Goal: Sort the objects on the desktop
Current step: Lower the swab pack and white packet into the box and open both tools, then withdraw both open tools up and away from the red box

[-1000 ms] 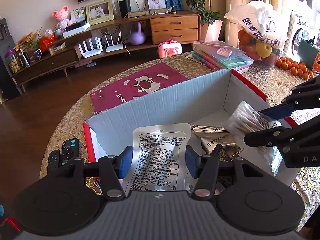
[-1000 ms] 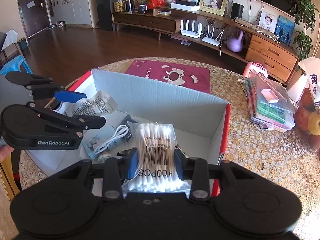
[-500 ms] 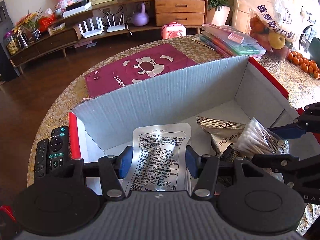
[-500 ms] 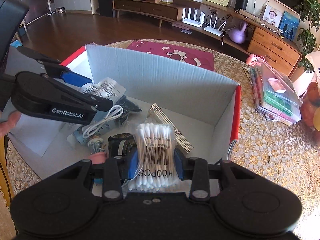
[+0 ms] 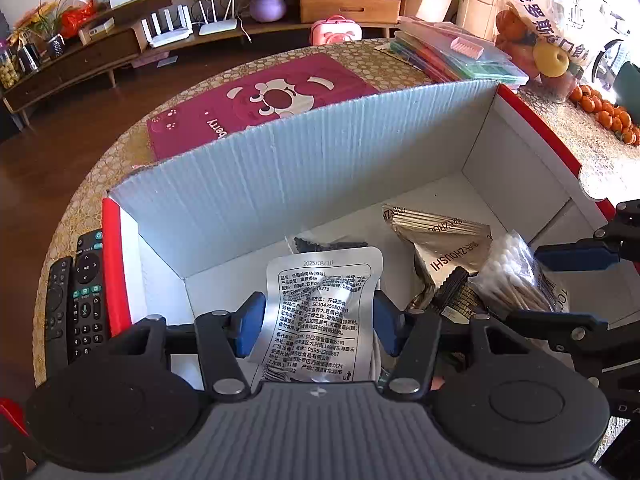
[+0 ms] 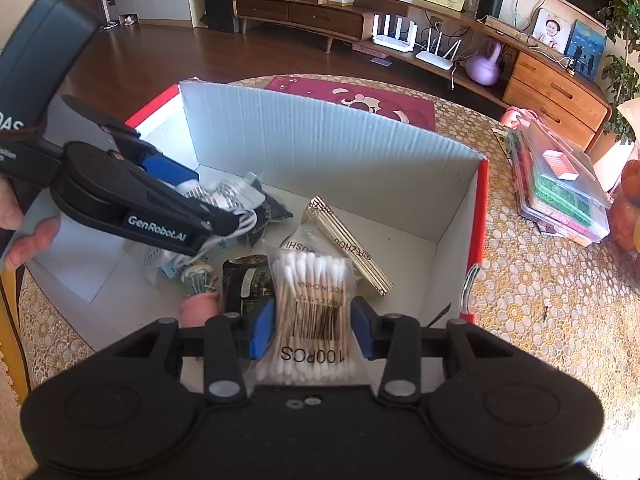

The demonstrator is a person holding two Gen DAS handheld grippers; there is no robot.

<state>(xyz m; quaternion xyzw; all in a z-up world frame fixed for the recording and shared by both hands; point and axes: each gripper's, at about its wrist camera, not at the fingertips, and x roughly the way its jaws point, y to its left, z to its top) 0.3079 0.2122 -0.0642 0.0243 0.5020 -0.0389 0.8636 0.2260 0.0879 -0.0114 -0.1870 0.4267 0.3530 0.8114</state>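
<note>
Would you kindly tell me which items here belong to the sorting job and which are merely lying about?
In the job:
- silver foil packet, in the left hand-held gripper
- cotton swab pack, in the right hand-held gripper
- cardboard box

Lying about:
- two remote controls
- pink bear mat
- stacked plastic cases

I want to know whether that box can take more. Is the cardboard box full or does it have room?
It has room. The cardboard box holds a few packets in its near half; bare white floor shows along the far wall.
</note>
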